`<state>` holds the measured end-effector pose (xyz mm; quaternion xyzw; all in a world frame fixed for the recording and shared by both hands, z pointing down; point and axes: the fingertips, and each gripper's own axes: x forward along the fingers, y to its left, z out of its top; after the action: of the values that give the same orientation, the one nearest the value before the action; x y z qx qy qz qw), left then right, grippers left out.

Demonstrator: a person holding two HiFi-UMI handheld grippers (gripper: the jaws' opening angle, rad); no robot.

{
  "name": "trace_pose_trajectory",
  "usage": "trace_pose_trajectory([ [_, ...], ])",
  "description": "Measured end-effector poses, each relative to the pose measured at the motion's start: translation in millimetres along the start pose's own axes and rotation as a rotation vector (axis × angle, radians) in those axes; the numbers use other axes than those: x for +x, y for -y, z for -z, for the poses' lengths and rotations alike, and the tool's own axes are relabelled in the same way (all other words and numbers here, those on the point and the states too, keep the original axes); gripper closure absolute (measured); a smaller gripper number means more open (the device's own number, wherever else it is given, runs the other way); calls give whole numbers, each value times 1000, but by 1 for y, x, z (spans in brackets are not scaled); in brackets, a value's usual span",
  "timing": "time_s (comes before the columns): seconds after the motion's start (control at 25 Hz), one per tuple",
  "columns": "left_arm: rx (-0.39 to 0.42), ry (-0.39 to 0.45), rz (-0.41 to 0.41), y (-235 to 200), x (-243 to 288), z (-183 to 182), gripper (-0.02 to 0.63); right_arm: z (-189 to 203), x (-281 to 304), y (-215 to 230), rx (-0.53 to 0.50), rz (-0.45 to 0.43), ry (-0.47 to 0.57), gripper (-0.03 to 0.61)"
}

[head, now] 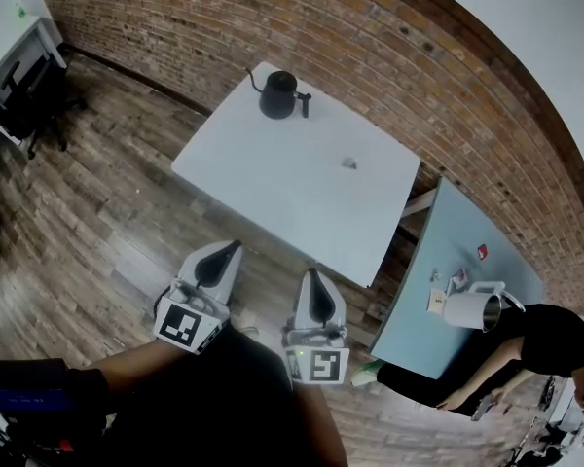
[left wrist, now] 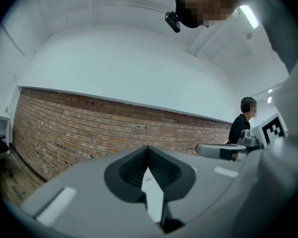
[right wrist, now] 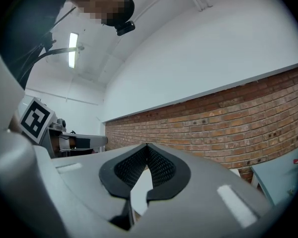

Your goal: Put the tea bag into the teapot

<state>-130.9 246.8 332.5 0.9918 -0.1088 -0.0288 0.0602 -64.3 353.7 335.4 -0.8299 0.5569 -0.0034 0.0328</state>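
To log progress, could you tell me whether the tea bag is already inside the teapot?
No, the tea bag lies on the white table, well apart from the black teapot.

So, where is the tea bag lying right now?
In the head view the tea bag lies on the white table, right of its middle, alone and well apart from the black teapot standing near the table's far corner.
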Motion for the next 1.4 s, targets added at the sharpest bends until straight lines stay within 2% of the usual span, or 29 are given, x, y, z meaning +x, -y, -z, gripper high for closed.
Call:
trace_pose_trajectory([
  [0.32, -12, -5, 45, -55, 79, -4, 615, -5, 88, 32, -42, 87, -35, 577],
  [0.48, -26, -28, 69, -80, 112, -3, 615, -6, 128, 45, -74, 99, -60, 577],
  [0.76, -19, -26, 106, -119, 150, -6, 615, -2, 186, 46, -82, 103, -90, 575],
  [1.08, -3, -58, 124, -158, 195, -3, 615, 6, 246, 64, -97, 157, -108, 556],
  [1.4, -33, -49, 104, -164, 219, 3, 615, 21, 283, 71, -83, 87, -152, 549],
])
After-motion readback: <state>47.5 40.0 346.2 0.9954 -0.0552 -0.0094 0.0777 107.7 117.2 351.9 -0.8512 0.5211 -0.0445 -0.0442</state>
